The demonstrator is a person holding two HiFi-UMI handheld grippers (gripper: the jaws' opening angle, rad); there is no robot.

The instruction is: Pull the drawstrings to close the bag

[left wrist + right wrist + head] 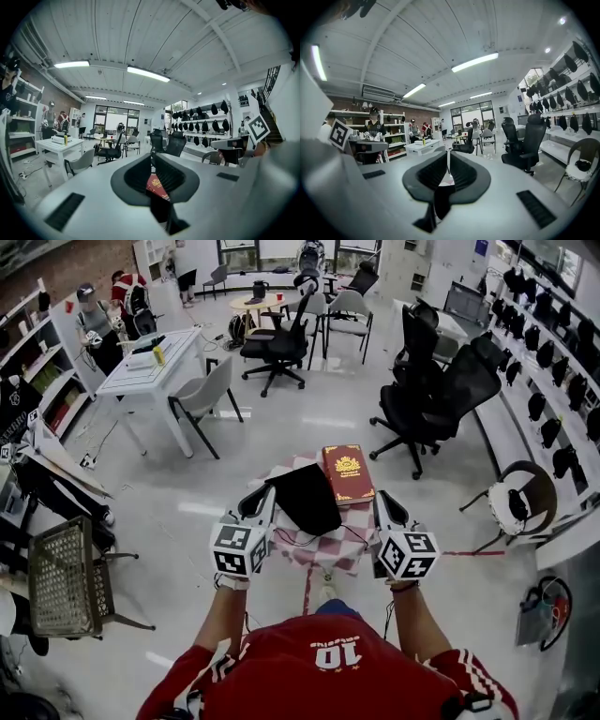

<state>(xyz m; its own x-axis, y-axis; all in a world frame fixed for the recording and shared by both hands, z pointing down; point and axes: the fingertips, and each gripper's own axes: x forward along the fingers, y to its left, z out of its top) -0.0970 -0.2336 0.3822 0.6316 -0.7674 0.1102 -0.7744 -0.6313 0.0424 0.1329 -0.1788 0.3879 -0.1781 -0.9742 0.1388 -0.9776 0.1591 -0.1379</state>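
Checked tablecloth [323,547], black bag [305,500], left gripper [263,502] fingers clenched on left drawstring [162,212], right gripper [384,507] fingers clenched on right drawstring [440,202]

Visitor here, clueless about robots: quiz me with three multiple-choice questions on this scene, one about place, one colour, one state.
1. Relative to the black fabric bag, the red hardcover book lies: A left, B right, C underneath.
2. The table's checked cloth is: A blue-white, B green, C red-white.
3. The left claw is: A shut on a black drawstring, B wide open, C gripping the book.

Answers: B, the book sits at the bag's right side; C, red and white squares show; A, the cord hangs pinched between its jaws.
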